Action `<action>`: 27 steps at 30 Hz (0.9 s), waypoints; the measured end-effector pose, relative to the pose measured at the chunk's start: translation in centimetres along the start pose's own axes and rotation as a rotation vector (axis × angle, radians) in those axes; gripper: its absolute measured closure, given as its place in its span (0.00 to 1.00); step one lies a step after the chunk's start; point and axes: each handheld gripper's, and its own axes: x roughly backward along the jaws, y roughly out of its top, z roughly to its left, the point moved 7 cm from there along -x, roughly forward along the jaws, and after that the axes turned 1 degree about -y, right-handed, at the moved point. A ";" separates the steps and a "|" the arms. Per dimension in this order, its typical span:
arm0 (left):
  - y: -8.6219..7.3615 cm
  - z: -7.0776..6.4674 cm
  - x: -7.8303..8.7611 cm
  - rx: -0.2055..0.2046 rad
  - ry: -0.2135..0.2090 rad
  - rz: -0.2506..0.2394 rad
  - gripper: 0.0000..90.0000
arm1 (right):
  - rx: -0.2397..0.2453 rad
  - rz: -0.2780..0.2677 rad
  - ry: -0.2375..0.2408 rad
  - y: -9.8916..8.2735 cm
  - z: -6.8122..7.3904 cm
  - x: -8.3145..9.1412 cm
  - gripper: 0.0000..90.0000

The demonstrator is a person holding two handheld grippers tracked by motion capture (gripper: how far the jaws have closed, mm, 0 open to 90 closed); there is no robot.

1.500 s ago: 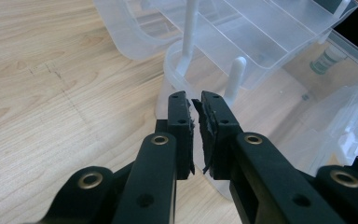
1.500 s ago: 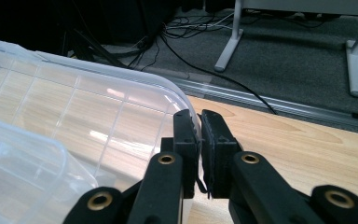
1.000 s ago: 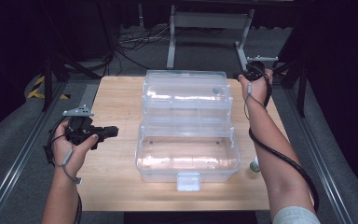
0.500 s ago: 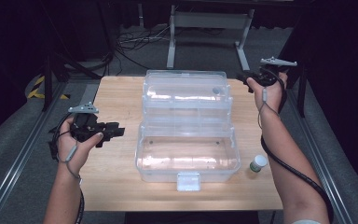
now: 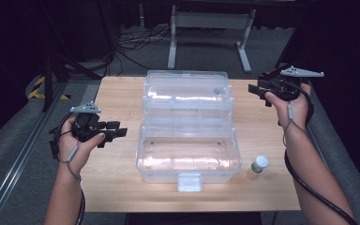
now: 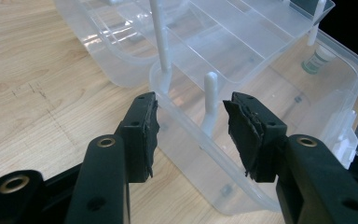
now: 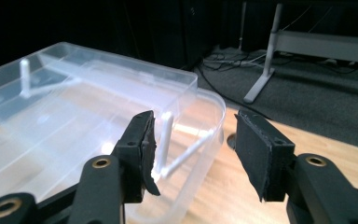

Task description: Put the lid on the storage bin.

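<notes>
Clear plastic tackle box [image 5: 187, 136] sits mid-worktop [image 5: 117, 93], already unfolded, trays stepped back, lid open. Left claw [image 5: 117, 132] just beside its left wall, right claw [image 5: 257, 90] off the far right corner; both have just been opening, nothing between them. Small white bottle [image 5: 260, 163] not yet loaded.

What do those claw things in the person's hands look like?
Each is black, with two chunky jaws faced in rough dark pads and brass-coloured rivets. The left gripper and the right gripper each carry a grey three-cornered plate on top. A black cable trails along the right forearm, and thin grey cords loop round the wrists. The forearms are bare.
</notes>
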 end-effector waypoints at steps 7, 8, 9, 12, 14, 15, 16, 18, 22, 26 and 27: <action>-0.1 -0.2 -0.2 -0.006 -0.004 0.015 0.58 | 0.038 0.026 0.015 -1.3 0.3 2.9 0.54; -0.1 -0.2 -0.2 -0.012 -0.004 0.015 0.58 | 0.040 0.027 0.019 -1.4 0.3 3.2 0.54; 0.0 -0.3 -0.2 -0.012 -0.006 0.015 0.58 | 0.042 0.029 0.021 -1.6 0.4 3.6 0.54; -0.1 -0.3 -0.2 -0.016 -0.007 0.015 0.58 | 0.051 0.028 0.031 -2.0 0.5 4.4 0.54; -0.1 -0.3 -0.1 -0.012 -0.006 0.016 0.58 | 0.054 0.033 0.046 -2.3 0.7 5.1 0.54; -0.1 -0.4 -0.2 -0.010 -0.008 0.017 0.58 | 0.055 0.035 0.050 -2.5 0.8 5.4 0.54; -0.1 -0.3 -0.2 -0.014 -0.007 0.017 0.58 | 0.056 0.041 0.054 -2.7 0.8 5.7 0.54; -0.1 -0.4 -0.2 -0.012 -0.009 0.018 0.58 | 0.062 0.042 0.057 -2.9 0.9 6.1 0.54; -0.1 -0.5 -0.2 -0.014 -0.008 0.023 0.58 | 0.070 0.058 0.070 -3.6 0.9 7.2 0.53; -0.2 -0.5 -0.2 -0.015 -0.008 0.024 0.58 | 0.080 0.090 0.084 -4.2 1.0 7.8 0.53; -0.2 -0.5 -0.1 -0.018 -0.008 0.024 0.58 | 0.083 0.100 0.095 -4.6 1.1 8.2 0.53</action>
